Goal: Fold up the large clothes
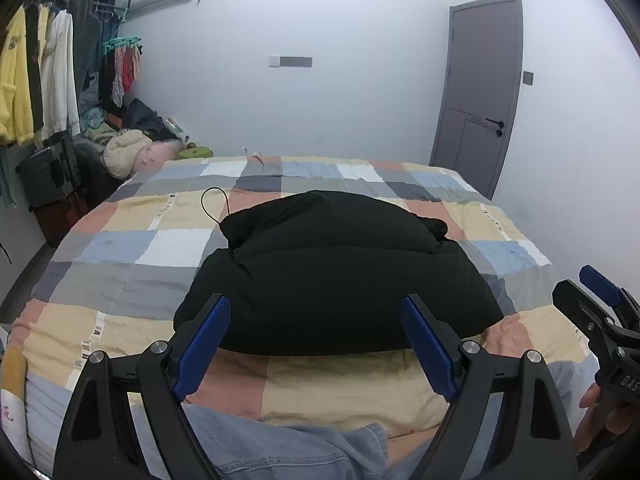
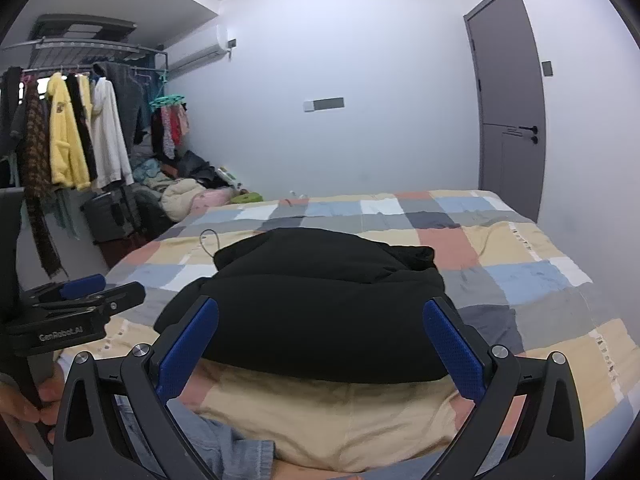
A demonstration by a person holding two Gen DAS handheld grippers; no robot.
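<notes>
Folded black padded jacket (image 1: 336, 272) lying mid-bed on checked patchwork quilt (image 1: 132, 248); left tool (image 1: 316, 344) and right tool (image 2: 320, 348) gaping wide at its near edge, gripping nothing.

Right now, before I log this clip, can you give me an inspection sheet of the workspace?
Surface: bed with a checked cover, wrinkled.
Job's things: black jacket lies folded in a puffy bundle on the cover.
Clutter: denim garment at the near edge.
Grippers: left gripper and right gripper both open, holding nothing, short of the jacket.
Cables: thin black cord loop sticking out of the jacket.
Surroundings: clothes rack, clothes pile, closed grey door, air conditioner.
</notes>
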